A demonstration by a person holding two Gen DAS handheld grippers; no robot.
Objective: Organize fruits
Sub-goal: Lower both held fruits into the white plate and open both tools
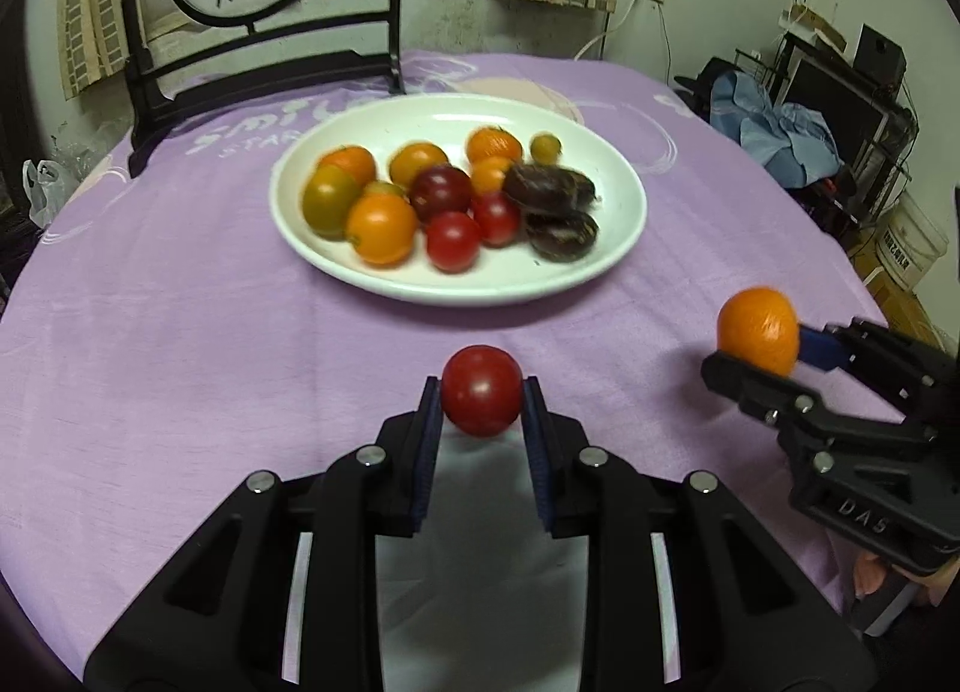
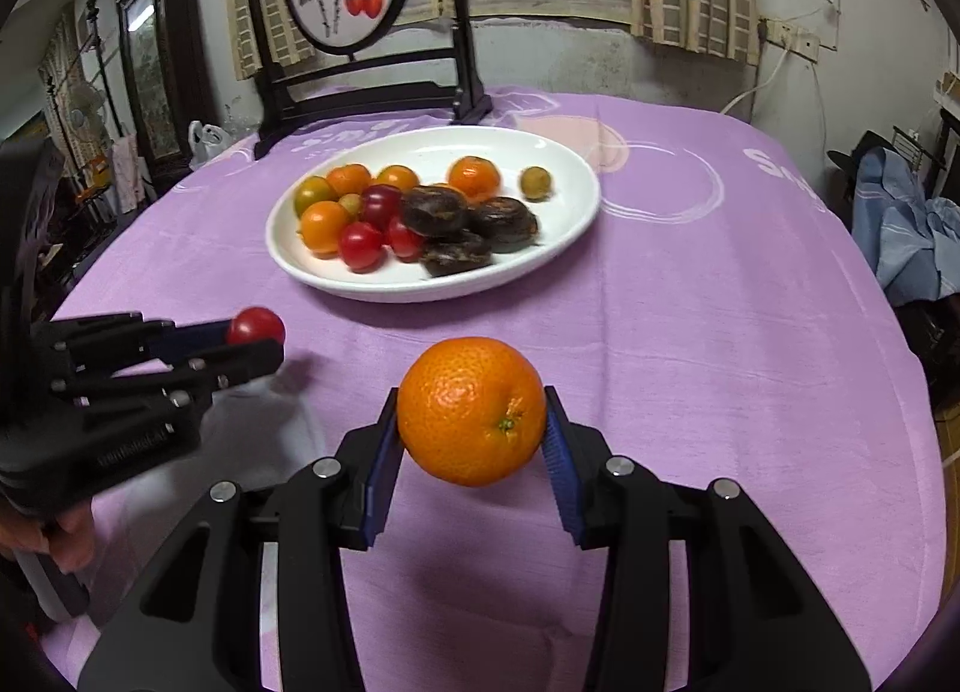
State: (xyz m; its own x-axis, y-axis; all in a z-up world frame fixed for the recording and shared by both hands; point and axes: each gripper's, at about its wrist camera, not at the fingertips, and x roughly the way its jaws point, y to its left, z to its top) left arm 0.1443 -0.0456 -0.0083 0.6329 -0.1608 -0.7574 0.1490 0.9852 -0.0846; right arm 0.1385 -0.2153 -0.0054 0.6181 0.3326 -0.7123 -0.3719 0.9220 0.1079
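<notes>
So the left tool (image 1: 482, 392) is clamped on a red cherry tomato (image 1: 481, 390), blue pads pressed on both sides, held up off the purple cloth (image 1: 180, 344) on the counter. The right tool (image 2: 472, 422) is gripping an orange mandarin (image 2: 472, 410) the same way, off to the right of the left one. Behind both sits a white plate (image 1: 624, 212) with more red tomatoes, orange ones, a greenish one and some dark wrinkly fruits (image 1: 549, 188)
</notes>
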